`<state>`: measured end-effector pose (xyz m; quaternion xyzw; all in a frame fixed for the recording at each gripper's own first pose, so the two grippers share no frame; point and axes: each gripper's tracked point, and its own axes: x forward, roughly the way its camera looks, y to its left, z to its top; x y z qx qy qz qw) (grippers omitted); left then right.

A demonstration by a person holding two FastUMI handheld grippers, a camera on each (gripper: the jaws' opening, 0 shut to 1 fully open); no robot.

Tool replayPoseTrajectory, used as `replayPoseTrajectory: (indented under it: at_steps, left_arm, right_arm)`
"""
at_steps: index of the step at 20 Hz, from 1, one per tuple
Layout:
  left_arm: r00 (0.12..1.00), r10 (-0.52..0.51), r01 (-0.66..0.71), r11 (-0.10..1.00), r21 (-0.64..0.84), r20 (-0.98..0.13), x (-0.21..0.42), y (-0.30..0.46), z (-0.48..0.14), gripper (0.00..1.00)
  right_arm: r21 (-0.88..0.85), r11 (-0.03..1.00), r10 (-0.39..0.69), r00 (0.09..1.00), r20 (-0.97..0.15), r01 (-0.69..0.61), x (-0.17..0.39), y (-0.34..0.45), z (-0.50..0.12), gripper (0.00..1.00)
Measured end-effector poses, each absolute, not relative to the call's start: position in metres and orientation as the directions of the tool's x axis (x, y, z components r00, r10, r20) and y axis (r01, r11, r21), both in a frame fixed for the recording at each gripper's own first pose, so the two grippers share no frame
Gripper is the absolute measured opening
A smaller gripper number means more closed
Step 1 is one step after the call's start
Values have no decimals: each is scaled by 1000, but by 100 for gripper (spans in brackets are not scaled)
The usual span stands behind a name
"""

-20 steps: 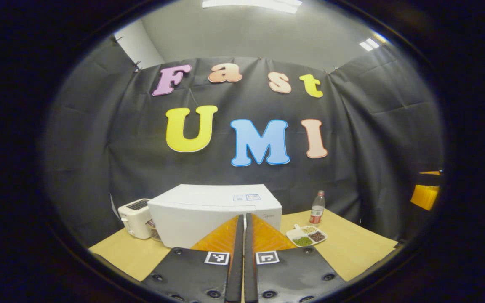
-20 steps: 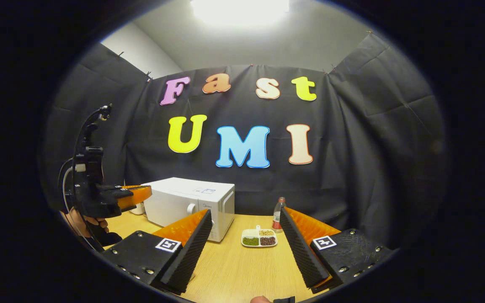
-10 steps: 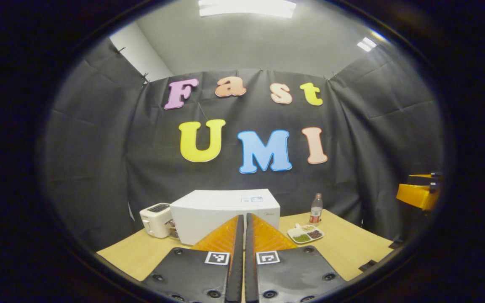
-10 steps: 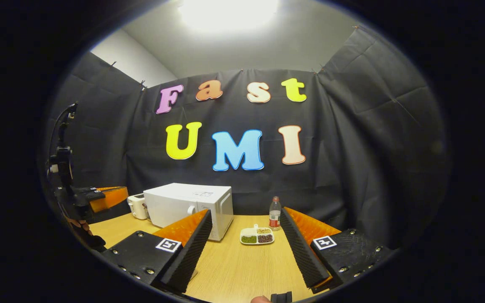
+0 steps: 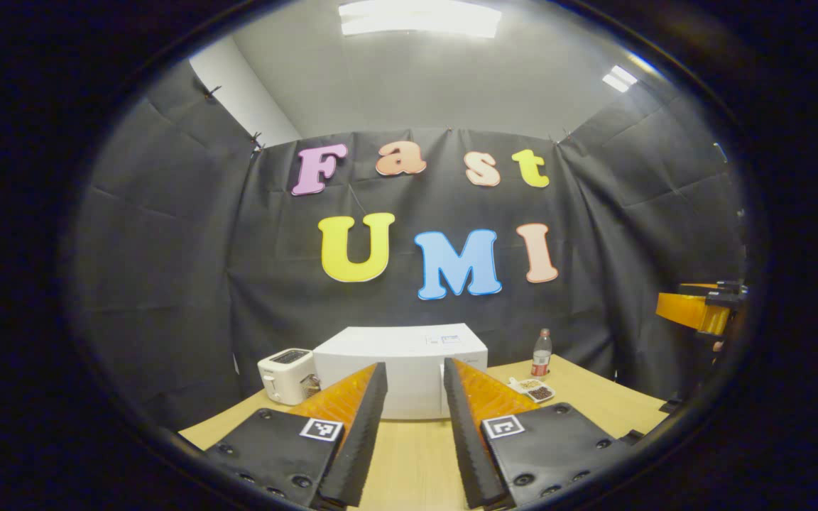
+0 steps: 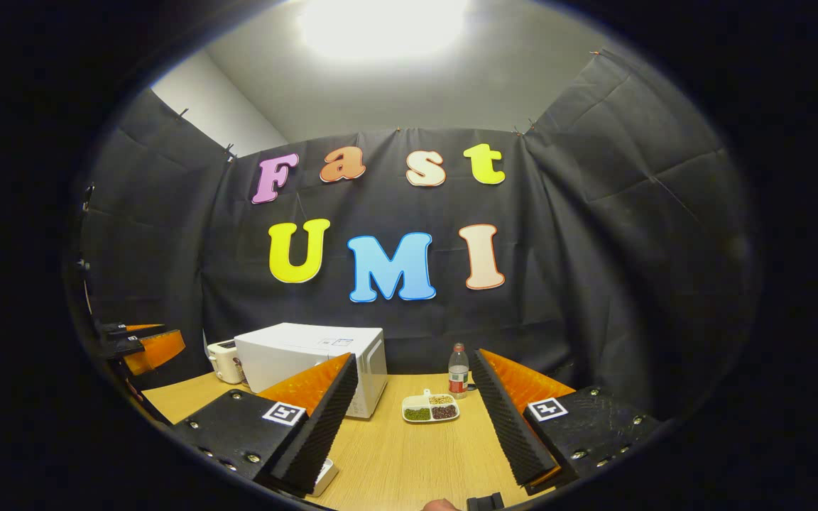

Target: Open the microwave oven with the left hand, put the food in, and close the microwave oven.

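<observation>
1. The microwave oven [image 5: 400,376] is a white box that stands on the wooden table [image 6: 409,454], at the lower centre of the left gripper view and lower left of centre in the right gripper view [image 6: 313,362]. Its long axis runs across the table, parallel to the back wall. The door is closed.
2. In the right gripper view the front with the round knob faces the camera side, and the door handle is at the right end of that front.
3. On the top of the oven there is a small sticker; its writing is too small to read. A small logo on the front is also not readable.
4. The food tray [image 6: 430,408] is a white dish with compartments of green, brown and pale grains. It lies on the table just right of the oven.
5. A bottle [image 6: 458,370] with a red label stands upright just behind the tray.
6. A white toaster [image 5: 285,366] stands beside the left end of the oven.
7. The left gripper [image 5: 410,426] is released, with its fingers apart, and it holds nothing.
8. The right gripper [image 6: 416,419] is spread wide and is also empty.
</observation>
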<state>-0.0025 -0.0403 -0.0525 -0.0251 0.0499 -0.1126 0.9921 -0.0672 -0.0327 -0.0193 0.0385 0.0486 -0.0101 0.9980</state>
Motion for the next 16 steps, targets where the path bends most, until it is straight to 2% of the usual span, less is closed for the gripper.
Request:
replayPoseTrajectory:
  at_steps: [3, 6, 10, 12, 13, 15, 16]
  left_arm:
    - [969, -228, 222, 973, -65, -95, -2, -29, -53, 87]
    - [973, -209, 203, 977, -64, -97, 2, -15, -52, 100]
    - [985, -155, 150, 987, -61, -75, 5, 8, -47, 94]
    - [989, -131, 126, 990, -68, -72, 7, 19, -48, 94]
    - [990, -122, 117, 991, -72, -75, 8, 23, -51, 100]
    - [991, -111, 105, 991, -81, -75, 11, 29, -52, 94]
    - [991, -107, 101, 991, -83, -74, 12, 32, -53, 94]
  right_arm:
    - [75, 997, -13, 995, -99, 21, -66, -19, -18, 98]
    - [57, 998, -18, 996, -91, 24, -66, -12, -13, 98]
    - [33, 999, -24, 997, -79, 27, -66, -4, -10, 98]
    - [44, 999, -15, 997, -82, 18, -65, 3, -10, 98]
    - [47, 999, -12, 996, -83, 16, -63, 4, -10, 98]
    - [37, 999, -15, 996, -84, 18, -62, 6, -9, 98]
    - [31, 999, -16, 996, -82, 18, -61, 8, -8, 98]
